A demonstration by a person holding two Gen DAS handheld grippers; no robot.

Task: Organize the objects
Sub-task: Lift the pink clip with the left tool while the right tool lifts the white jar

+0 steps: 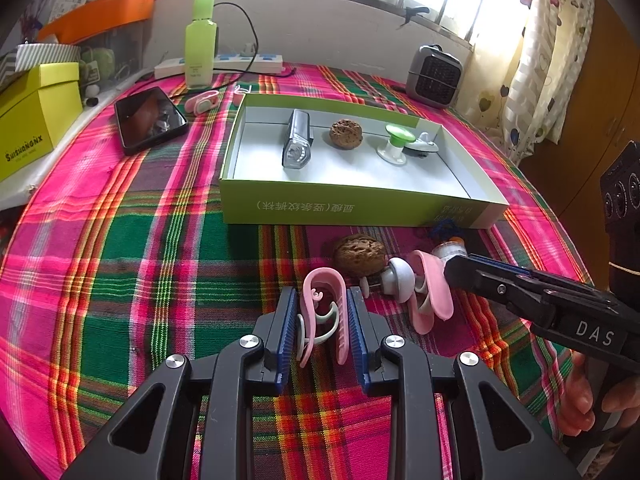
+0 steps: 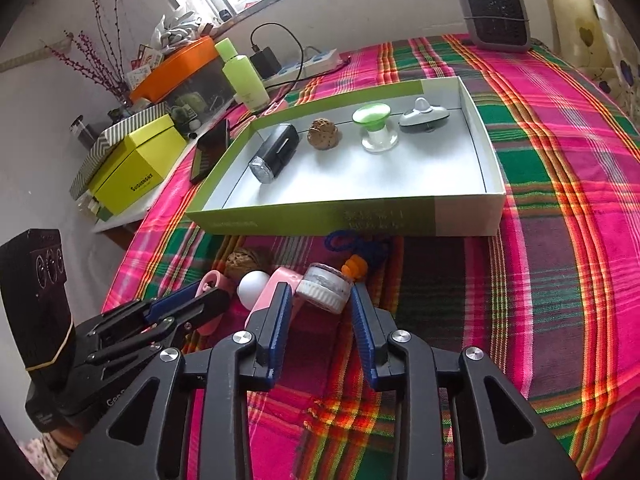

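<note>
Left gripper (image 1: 323, 318) clamped on a pink clip (image 1: 325, 308), pads pressing both sides, low over the plaid tablecloth (image 1: 120, 260). Right gripper (image 2: 320, 300) jaws narrow and apart, straddling a small white jar (image 2: 325, 287); can't tell whether the pads touch it. Jar lies on its side against a second pink clip (image 1: 434, 292), with an orange piece and blue cord (image 2: 360, 245) just behind. White knob (image 1: 396, 280) and a walnut (image 1: 359, 255) sit between the two clips. Beyond them, the green box lid (image 1: 344, 208) holds a flashlight (image 1: 297, 145), another walnut (image 1: 346, 133), a green-topped knob (image 1: 396, 145) and a grey gadget (image 2: 424, 115). Phone (image 1: 149, 119) lies left of the lid.
</note>
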